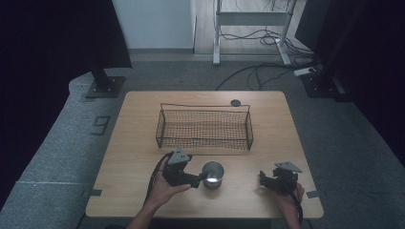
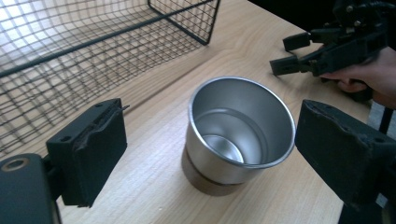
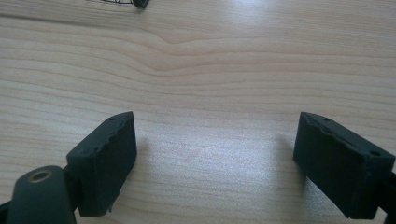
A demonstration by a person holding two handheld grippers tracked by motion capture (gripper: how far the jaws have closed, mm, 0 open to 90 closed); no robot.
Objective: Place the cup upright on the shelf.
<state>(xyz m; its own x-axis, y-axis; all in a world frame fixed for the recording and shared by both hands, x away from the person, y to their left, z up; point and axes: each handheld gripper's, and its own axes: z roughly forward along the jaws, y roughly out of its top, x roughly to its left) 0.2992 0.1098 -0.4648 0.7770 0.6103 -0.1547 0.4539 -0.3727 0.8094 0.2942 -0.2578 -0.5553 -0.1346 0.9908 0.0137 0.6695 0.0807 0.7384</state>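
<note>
Steel cup [image 2: 238,133] stands upright on the tabletop [image 2: 154,186] between the spread jaws of the left claw [image 2: 210,154], neither pad touching its wall; no earlier picture bears on how they got there. Judged from its thin polished wall and flared rim, it is light, rigid and slippery, so take hold across the lower, narrower wall near the darker base band, with both pads square to the metal. Beyond it lies the wire basket [image 2: 93,42]; well off to one side the right claw [image 3: 212,158] rests with jaws apart over bare wood.
</note>
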